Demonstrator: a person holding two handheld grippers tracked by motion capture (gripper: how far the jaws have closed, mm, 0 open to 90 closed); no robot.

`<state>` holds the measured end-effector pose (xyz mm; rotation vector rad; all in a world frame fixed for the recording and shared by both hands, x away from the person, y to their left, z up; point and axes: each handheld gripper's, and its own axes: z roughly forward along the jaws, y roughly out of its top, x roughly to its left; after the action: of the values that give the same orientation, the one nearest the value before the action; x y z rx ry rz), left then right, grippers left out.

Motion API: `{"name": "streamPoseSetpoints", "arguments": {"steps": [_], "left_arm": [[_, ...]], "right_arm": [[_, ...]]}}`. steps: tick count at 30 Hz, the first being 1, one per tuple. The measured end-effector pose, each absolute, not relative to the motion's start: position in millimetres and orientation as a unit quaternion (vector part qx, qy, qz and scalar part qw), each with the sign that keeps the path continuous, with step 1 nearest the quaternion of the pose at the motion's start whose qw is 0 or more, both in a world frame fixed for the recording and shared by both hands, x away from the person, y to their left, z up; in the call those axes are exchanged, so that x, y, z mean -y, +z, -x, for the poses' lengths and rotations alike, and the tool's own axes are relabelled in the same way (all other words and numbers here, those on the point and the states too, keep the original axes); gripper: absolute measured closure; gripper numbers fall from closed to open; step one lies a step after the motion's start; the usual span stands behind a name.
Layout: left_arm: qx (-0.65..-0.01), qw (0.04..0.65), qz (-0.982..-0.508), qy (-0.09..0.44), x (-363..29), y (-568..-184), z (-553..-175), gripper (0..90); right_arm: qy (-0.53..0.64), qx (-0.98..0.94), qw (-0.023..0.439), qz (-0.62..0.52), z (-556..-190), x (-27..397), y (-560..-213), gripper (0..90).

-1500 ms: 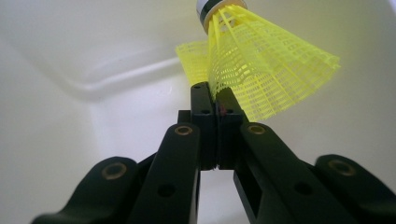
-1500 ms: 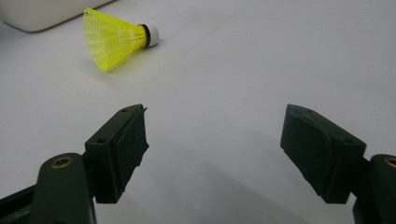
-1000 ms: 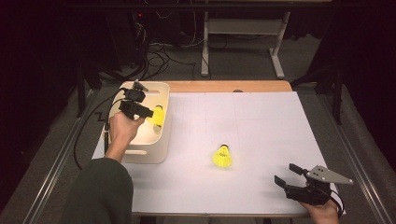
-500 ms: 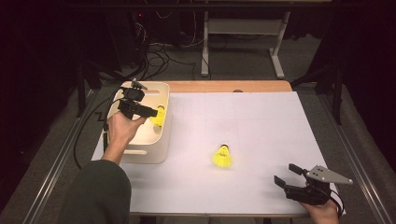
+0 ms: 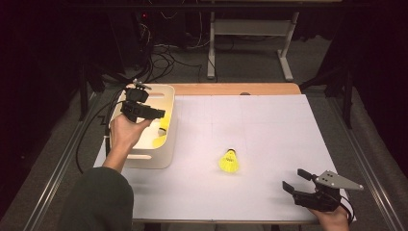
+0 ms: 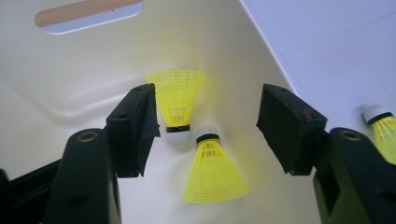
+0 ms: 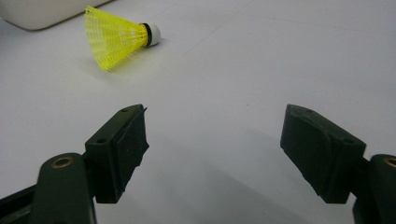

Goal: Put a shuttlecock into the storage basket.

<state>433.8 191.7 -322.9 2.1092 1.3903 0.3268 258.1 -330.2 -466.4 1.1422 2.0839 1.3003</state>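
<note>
**Left tongs wide over the bin, two shuttles lying inside**

Starting at the left of the high view, I have my left tongs (image 5: 153,113) held over the cream bin (image 5: 166,159), which sits at the left edge of the white tabletop (image 5: 269,125). Their jaws have just been opening and now stand wide, with nothing pressed between the pads. Through the left gripper view I look down into the bin: two yellow shuttles lie on its floor below the jaws, apart from both pads. The upper shuttle (image 6: 176,95) has its skirt pointing away from me and its white cork toward me; the lower shuttle (image 6: 212,173) is turned the other way, cork up, skirt flaring toward the camera. Their corks lie just beside each other. A slot handle (image 6: 88,15) is cut in the bin's far wall. I can read no writing or brand on the bin or the shuttles.

Moving right, a third shuttle (image 5: 229,161) lies on its side on the bare tabletop, near the middle and well apart from the bin.

At the far right, near the front edge, my right tongs (image 5: 294,180) sit low over the tabletop, jaws wide and empty, pointing toward that loose shuttle.
</note>
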Motion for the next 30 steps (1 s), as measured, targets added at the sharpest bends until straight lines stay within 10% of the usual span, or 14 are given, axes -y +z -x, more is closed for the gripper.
{"name": "streamPoseSetpoints", "arguments": {"steps": [30], "left_arm": [[-0.495, 0.32, -0.798, 0.125, -161, -314, -430, 38.9]], "right_arm": [[0.468, -0.75, 0.218, -0.414, -257, 330, -466, 23.0]]}}
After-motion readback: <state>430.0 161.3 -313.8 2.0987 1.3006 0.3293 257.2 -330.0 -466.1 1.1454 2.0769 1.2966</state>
